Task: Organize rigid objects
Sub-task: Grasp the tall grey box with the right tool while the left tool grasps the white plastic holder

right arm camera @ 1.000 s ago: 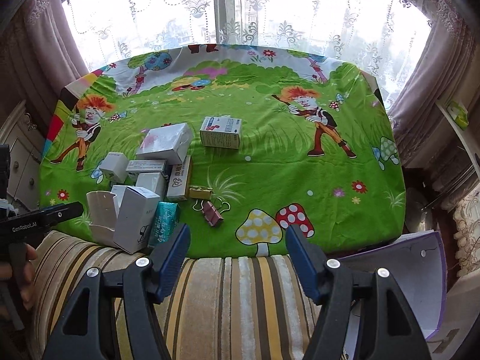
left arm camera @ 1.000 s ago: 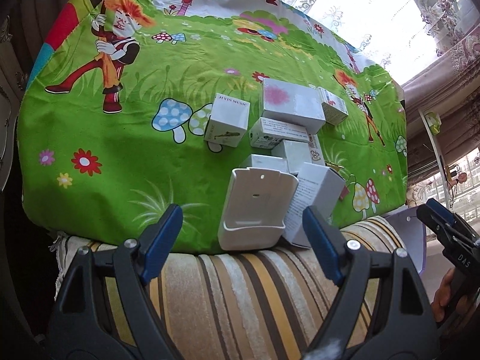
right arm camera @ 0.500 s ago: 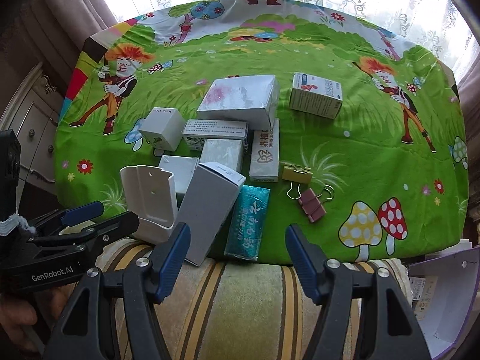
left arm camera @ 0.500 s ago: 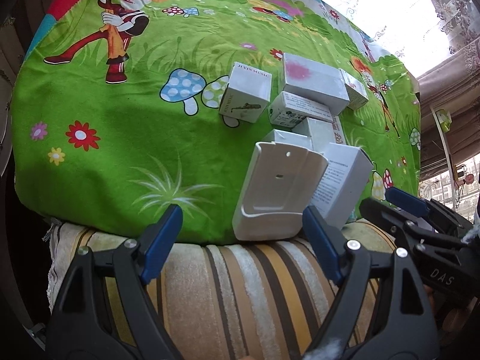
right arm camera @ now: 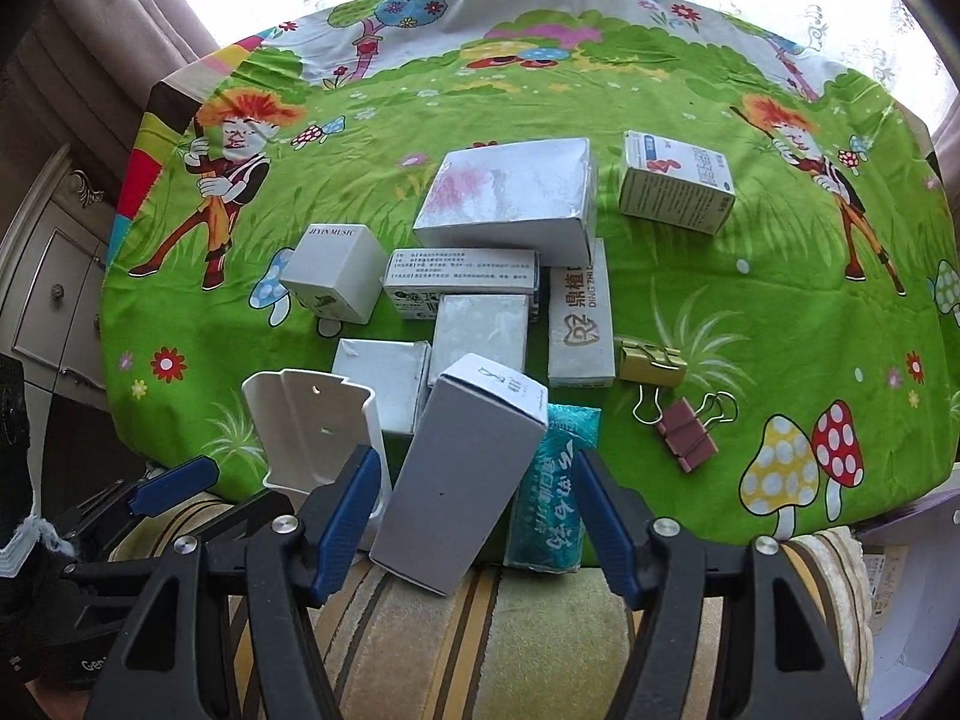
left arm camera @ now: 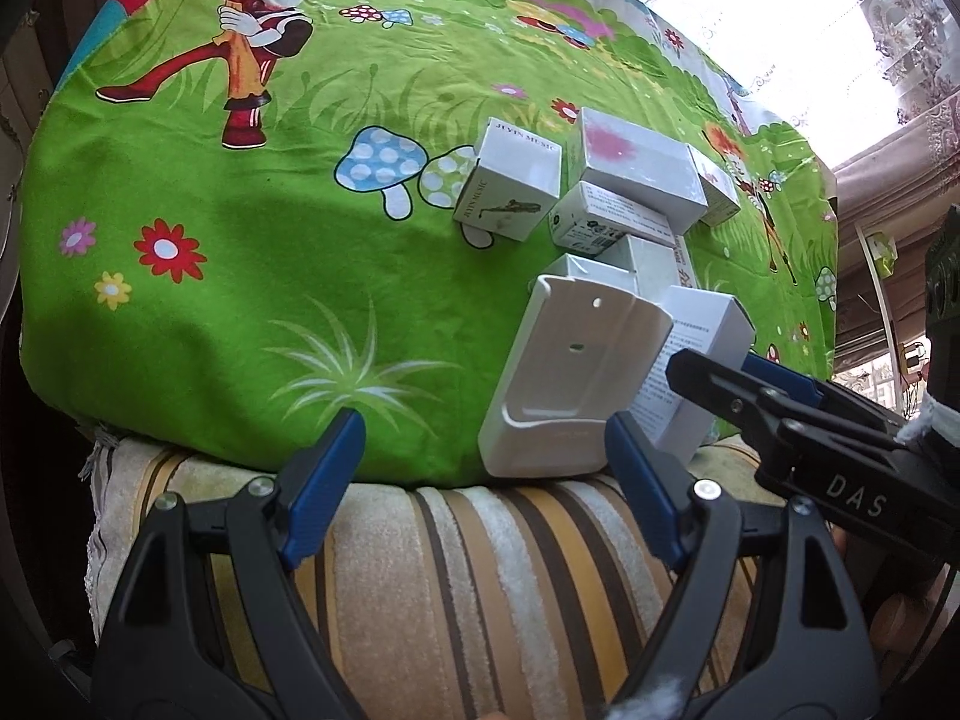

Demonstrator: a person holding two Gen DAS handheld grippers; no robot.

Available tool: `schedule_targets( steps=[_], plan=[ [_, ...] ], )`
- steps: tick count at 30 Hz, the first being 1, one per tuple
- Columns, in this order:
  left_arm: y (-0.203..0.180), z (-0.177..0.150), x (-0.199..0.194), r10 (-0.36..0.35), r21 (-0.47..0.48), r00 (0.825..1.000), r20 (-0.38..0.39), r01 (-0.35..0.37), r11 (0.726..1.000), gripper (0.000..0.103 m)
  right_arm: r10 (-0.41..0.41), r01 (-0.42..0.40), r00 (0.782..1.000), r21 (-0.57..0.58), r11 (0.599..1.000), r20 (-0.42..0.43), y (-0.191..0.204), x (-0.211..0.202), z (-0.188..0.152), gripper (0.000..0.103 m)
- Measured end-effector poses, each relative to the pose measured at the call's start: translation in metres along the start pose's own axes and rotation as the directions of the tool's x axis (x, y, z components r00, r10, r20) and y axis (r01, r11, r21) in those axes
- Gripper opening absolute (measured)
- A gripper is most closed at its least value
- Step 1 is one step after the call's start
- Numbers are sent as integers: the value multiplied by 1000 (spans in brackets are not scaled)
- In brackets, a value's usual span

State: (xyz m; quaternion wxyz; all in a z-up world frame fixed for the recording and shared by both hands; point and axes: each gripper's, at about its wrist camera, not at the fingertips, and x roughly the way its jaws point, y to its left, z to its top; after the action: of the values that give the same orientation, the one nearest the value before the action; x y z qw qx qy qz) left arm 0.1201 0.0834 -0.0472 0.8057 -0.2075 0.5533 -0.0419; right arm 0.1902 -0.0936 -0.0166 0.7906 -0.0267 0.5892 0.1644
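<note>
Both grippers stand spread with nothing between their pads: the left gripper point(left arm camera: 483, 471) hangs over the striped towel point(left arm camera: 468, 570) at the near edge of the tabletop point(left arm camera: 210, 252), its right pad just in front of the white plastic holder point(left arm camera: 570, 378). Over the same edge, the right gripper point(right arm camera: 477, 516) frames the near end of the tall grey box point(right arm camera: 462, 474), which overhangs the green cartoon cloth, without pressing it. Beside that box lies a teal packet point(right arm camera: 555, 492). Farther on, small white boxes cluster together, with two binder clips point(right arm camera: 672, 396) to their right. Beyond them sits the large white box point(right arm camera: 510, 201), and a medicine box point(right arm camera: 675, 183) lies apart.
</note>
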Motion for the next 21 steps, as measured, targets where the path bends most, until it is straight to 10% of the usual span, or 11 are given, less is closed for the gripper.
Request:
schedule_targets(
  steps=[10, 21],
  plan=[
    [-4, -1, 2, 17, 10, 1000, -5, -17, 1000, 84, -29, 30, 999, -69, 997, 18, 11, 5, -3, 41],
    [-23, -4, 1, 53, 68, 999, 6, -53, 996, 85, -1, 10, 989, -60, 998, 146, -7, -31, -15, 40]
  ],
)
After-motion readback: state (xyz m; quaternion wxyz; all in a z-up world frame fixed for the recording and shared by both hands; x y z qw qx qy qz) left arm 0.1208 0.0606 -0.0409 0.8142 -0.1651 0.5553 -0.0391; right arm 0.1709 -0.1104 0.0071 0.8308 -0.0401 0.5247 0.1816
